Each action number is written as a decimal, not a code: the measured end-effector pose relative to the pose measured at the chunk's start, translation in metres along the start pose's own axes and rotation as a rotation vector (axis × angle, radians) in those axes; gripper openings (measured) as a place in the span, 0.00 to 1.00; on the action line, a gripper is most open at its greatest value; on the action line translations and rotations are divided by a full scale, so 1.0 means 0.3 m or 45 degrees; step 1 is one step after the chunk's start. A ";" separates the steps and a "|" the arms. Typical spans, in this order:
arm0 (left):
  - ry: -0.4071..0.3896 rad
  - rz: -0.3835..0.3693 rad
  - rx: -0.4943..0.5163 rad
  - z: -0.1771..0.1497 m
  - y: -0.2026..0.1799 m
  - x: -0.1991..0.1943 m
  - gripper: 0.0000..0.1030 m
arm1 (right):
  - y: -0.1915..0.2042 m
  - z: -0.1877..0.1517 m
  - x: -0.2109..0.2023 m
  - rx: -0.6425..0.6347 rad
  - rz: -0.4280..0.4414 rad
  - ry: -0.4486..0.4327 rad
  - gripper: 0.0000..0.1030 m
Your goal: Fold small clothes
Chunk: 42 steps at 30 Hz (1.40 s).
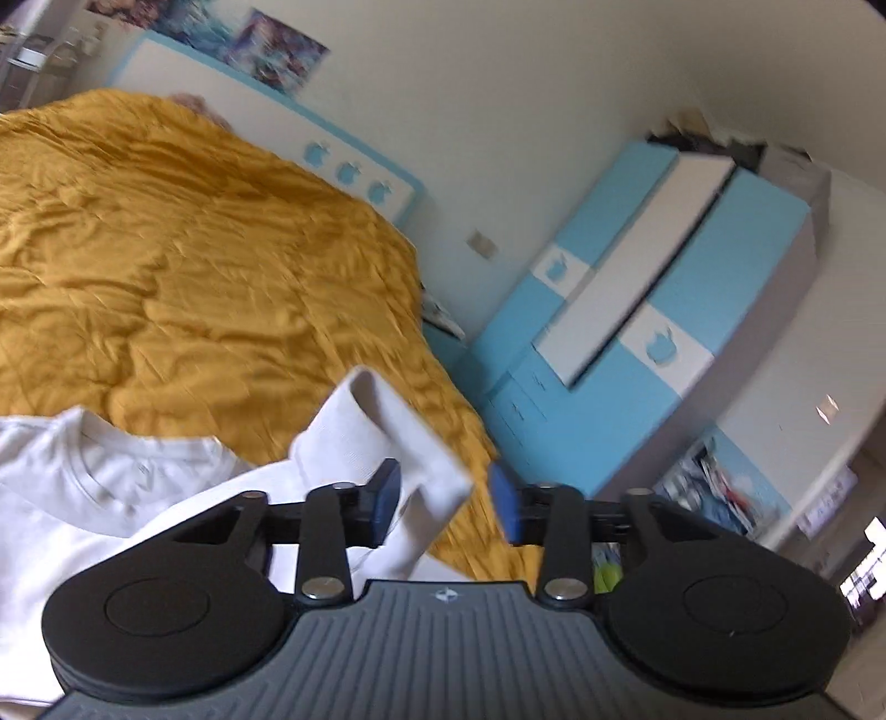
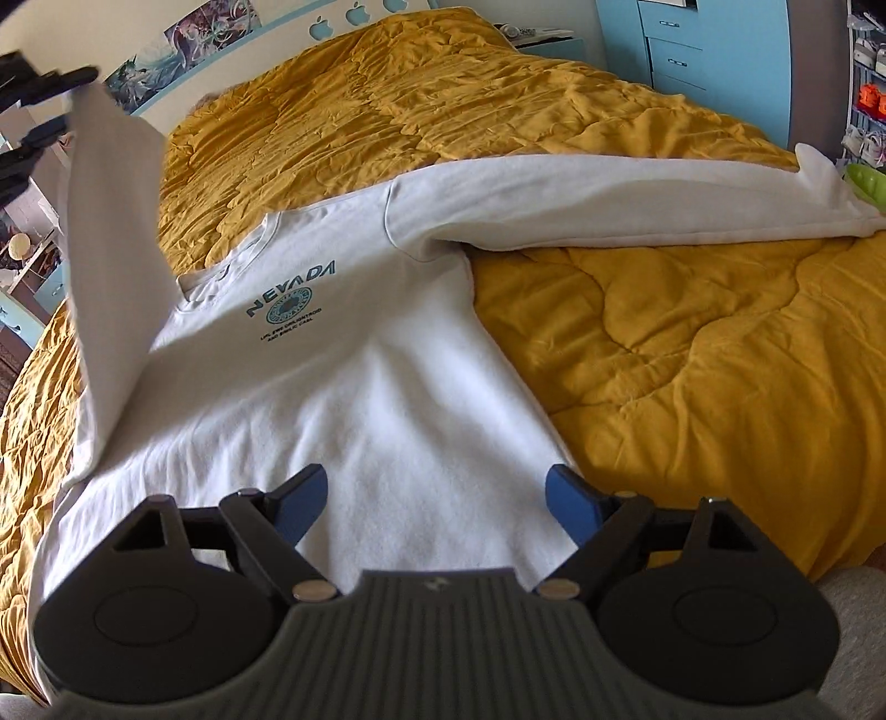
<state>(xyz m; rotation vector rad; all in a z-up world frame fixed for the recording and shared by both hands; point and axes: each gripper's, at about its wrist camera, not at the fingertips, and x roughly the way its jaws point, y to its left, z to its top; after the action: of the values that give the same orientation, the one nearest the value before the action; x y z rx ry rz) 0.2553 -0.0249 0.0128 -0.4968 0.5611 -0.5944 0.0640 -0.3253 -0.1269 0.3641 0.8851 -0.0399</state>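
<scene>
Our left gripper (image 1: 446,501) stands wide, the white sweatshirt's (image 2: 354,376) lifted sleeve cuff (image 1: 410,443) loose between its pads. Our right gripper (image 2: 437,498) gapes empty above the hem. We should lay that sleeve flat across the chest on the yellow quilt (image 2: 664,343).

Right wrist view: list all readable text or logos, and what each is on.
"NEVADA": teal print on the chest of the white sweatshirt.
Round teal seal under it: ring lettering too small to read.
Two small lines below the seal: too blurred to read.
Apple-shaped cutouts, no words: on the white and blue headboard.
Posters on the wall: no legible text.
</scene>
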 end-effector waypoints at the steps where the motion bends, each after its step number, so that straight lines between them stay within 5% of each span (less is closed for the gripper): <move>1: 0.074 -0.046 0.043 -0.042 -0.015 0.021 0.76 | -0.001 -0.002 -0.002 -0.005 0.000 -0.001 0.80; 4: 0.179 -0.080 0.132 -0.213 -0.050 0.016 0.73 | 0.003 -0.009 -0.010 -0.019 -0.006 -0.006 0.80; 7: 0.239 -0.007 0.160 -0.323 0.001 -0.055 0.73 | 0.003 -0.013 -0.014 -0.026 -0.012 -0.006 0.80; 12: 0.235 0.333 0.341 -0.428 0.086 -0.250 0.73 | 0.022 -0.025 -0.017 -0.057 -0.044 -0.006 0.80; 17: 0.252 0.777 0.589 -0.465 0.252 -0.384 0.73 | 0.045 -0.028 0.000 -0.073 -0.075 0.001 0.80; 21: 0.231 1.045 0.736 -0.474 0.344 -0.376 0.72 | 0.079 -0.037 0.012 -0.085 -0.092 0.020 0.80; 26: 0.333 1.298 1.000 -0.523 0.421 -0.276 0.69 | 0.116 -0.045 0.006 -0.109 -0.097 0.039 0.80; 28: 0.330 1.275 1.026 -0.532 0.433 -0.250 0.58 | 0.118 -0.045 0.003 -0.101 -0.079 0.055 0.80; 32: 0.352 1.239 1.118 -0.558 0.446 -0.193 0.04 | 0.122 -0.043 0.008 -0.077 -0.097 0.073 0.80; 36: 0.207 1.360 1.087 -0.559 0.440 -0.233 0.03 | 0.139 -0.045 0.006 -0.100 -0.098 0.084 0.80; 39: 0.213 1.454 1.021 -0.549 0.451 -0.276 0.03 | 0.149 -0.049 0.011 -0.123 -0.096 0.092 0.80; 42: 0.308 1.342 0.958 -0.559 0.482 -0.312 0.03 | 0.153 -0.051 0.025 -0.130 -0.095 0.099 0.80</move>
<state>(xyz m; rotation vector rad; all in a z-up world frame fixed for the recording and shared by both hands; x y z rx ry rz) 0.1423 0.0940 -0.1629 0.5925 0.6850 0.1813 0.0658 -0.2764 -0.1280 0.2389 0.9734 -0.0493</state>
